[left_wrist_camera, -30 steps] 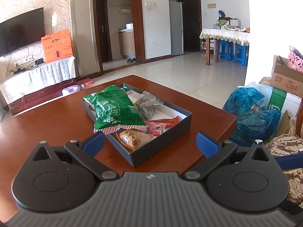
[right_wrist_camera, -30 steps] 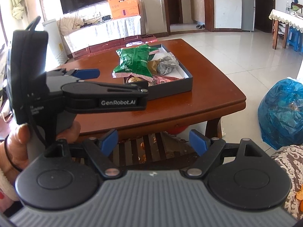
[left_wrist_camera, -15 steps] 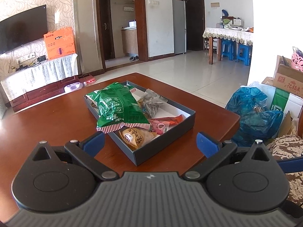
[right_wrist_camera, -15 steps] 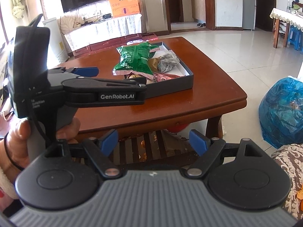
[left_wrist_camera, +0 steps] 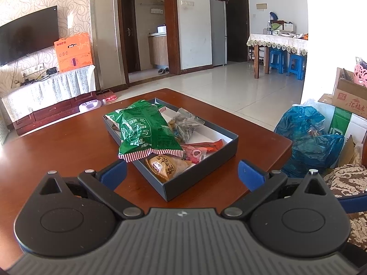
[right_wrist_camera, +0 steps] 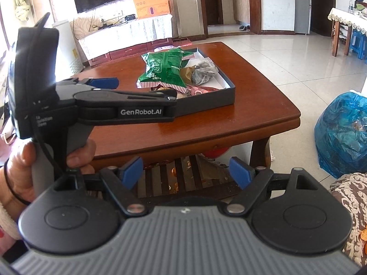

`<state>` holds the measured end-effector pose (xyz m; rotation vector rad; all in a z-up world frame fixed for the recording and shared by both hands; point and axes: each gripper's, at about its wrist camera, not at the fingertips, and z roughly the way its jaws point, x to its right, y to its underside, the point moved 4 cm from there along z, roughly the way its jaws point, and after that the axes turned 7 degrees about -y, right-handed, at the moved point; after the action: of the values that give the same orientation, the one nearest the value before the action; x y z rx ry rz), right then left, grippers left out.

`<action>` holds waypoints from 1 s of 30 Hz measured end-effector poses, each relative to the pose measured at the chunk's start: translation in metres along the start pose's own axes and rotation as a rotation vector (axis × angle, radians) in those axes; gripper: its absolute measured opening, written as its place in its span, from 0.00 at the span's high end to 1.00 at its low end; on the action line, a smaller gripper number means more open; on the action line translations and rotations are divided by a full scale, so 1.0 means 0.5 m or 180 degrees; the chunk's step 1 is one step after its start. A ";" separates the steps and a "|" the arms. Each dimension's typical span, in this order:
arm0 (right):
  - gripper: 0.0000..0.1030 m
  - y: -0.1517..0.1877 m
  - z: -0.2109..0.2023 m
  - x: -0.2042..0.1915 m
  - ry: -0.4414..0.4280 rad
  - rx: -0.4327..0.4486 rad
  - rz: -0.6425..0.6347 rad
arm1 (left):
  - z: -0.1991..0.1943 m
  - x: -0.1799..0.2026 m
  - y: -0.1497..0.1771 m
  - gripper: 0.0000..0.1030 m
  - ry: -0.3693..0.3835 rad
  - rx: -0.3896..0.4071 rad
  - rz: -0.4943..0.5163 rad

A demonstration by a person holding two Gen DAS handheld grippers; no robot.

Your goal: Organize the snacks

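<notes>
Both grippers hang back from the snack box, empty.

Left wrist view: the left gripper (left_wrist_camera: 182,174) is spread wide, holding nothing; the box (left_wrist_camera: 201,160) lies just ahead, its length running away leftward, the green bag (left_wrist_camera: 146,130) on top.
Right wrist view: the right gripper (right_wrist_camera: 184,170), also apart and empty, sits off the table (right_wrist_camera: 263,105); the left one is nearer.

Right hand-held gripper (right_wrist_camera: 187,171) hangs off the bench's (right_wrist_camera: 252,105) near edge, blue fingers spread wide, nothing between them. Left hand-held gripper (right_wrist_camera: 137,91) juts in from the left. A green snack bag (right_wrist_camera: 162,71) tops the dark tray (right_wrist_camera: 206,100) mid-bench.
</notes>
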<state>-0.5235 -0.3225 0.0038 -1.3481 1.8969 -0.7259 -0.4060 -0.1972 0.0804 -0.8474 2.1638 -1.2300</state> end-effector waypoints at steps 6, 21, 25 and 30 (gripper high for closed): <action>0.19 -0.001 0.001 0.001 0.0003 -0.0007 0.0001 | 0.000 0.001 0.000 0.00 0.0021 -0.0005 0.0000; 0.19 0.002 0.002 -0.002 -0.0008 -0.0024 0.0000 | -0.002 0.004 0.001 0.00 0.0031 -0.0005 0.0011; 0.19 0.003 0.003 -0.001 -0.0016 -0.0035 -0.0001 | -0.002 0.004 0.001 0.00 0.0034 -0.0003 0.0009; 0.19 0.003 0.004 0.000 -0.0023 -0.0054 -0.0005 | -0.002 0.004 0.001 0.00 0.0021 -0.0003 0.0001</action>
<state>-0.5227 -0.3220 0.0014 -1.3611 1.9007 -0.7062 -0.4082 -0.1981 0.0800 -0.8444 2.1697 -1.2333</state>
